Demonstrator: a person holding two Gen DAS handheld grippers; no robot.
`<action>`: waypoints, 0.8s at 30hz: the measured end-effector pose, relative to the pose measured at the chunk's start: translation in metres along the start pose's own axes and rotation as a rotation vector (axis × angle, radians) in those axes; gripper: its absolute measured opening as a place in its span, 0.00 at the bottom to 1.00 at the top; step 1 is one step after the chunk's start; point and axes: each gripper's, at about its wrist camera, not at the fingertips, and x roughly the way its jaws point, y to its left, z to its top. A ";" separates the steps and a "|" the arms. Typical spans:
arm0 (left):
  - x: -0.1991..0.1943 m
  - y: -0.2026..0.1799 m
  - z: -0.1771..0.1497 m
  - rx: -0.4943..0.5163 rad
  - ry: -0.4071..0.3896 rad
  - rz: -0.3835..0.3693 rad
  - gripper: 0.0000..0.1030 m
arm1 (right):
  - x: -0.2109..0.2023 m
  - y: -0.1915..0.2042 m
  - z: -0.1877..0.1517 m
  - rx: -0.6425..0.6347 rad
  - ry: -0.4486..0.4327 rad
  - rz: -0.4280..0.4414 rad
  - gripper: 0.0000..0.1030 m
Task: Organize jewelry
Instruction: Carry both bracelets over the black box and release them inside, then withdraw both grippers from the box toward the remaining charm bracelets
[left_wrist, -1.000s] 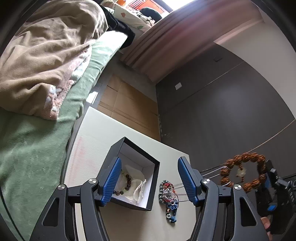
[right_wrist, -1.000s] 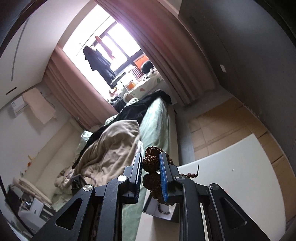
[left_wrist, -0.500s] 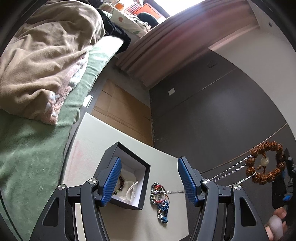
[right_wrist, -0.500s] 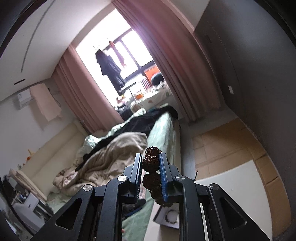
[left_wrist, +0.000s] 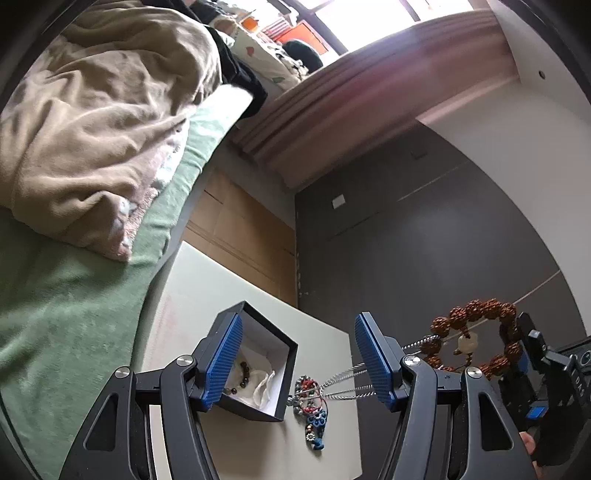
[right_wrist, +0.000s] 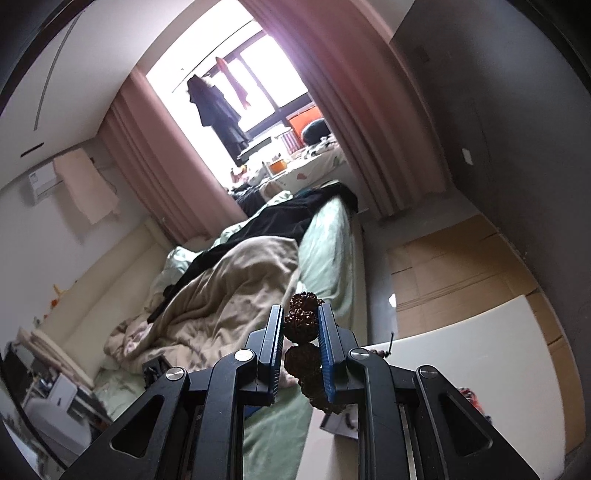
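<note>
A brown bead bracelet (right_wrist: 301, 325) is clamped in the right gripper (right_wrist: 301, 345) at lower centre — the left gripper (left_wrist: 295, 360) is spread wide, empty, above the black box (left_wrist: 258, 369).

box (left_wrist: 258, 369): black outside, white lining
bead bracelet (left_wrist: 476, 338): rust brown, one pale bead
tongs pads (left_wrist: 223, 363): blue, ribbed
counter (left_wrist: 207, 280): cream
bedsheet (left_wrist: 55, 314): green

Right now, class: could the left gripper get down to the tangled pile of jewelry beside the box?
Probably yes. The left gripper is open and holds nothing, and the pile lies uncovered on the table below its fingers, beside the black box.
</note>
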 end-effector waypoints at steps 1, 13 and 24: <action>-0.002 0.002 0.001 -0.006 -0.004 -0.001 0.62 | 0.003 0.000 0.000 0.000 0.005 0.001 0.19; -0.014 0.015 0.010 -0.045 -0.028 0.004 0.62 | 0.062 -0.017 -0.041 0.030 0.138 -0.036 0.19; -0.001 0.011 0.002 -0.016 0.004 0.046 0.62 | 0.081 -0.060 -0.071 0.094 0.264 -0.026 0.36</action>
